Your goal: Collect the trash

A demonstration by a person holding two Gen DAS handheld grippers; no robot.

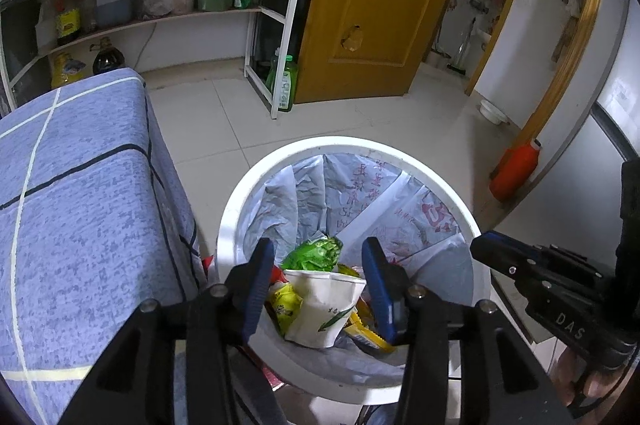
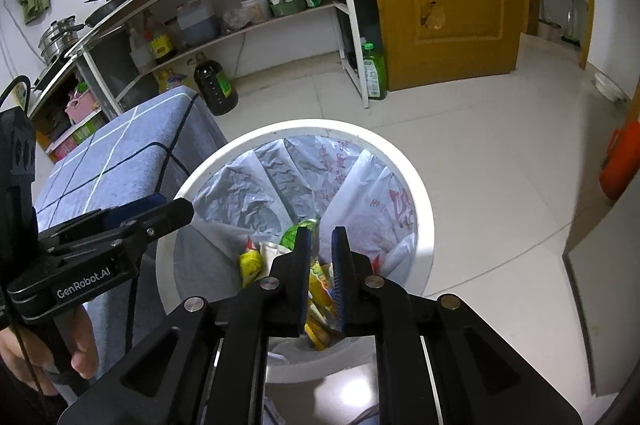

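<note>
A white trash bin (image 1: 248, 185) with a printed plastic liner stands on the floor and also shows in the right wrist view (image 2: 420, 193). Inside lie a crushed white paper cup (image 1: 324, 305), a green wrapper (image 1: 316, 253) and yellow wrappers (image 2: 250, 263). My left gripper (image 1: 320, 261) is open over the bin, the cup between its fingers but apart from them. My right gripper (image 2: 322, 245) hovers over the bin with its jaws narrowly apart; a yellow wrapper (image 2: 320, 285) shows in the gap, and I cannot tell whether it is held. Each gripper shows in the other's view.
A table with a blue checked cloth (image 1: 80, 193) stands left of the bin. A shelf rack (image 1: 160, 17) with bottles lines the back wall. A green bottle (image 1: 286, 81), a yellow door (image 1: 380, 5), an orange jug (image 1: 514, 169) and a white bowl (image 1: 492, 111) are around the tiled floor.
</note>
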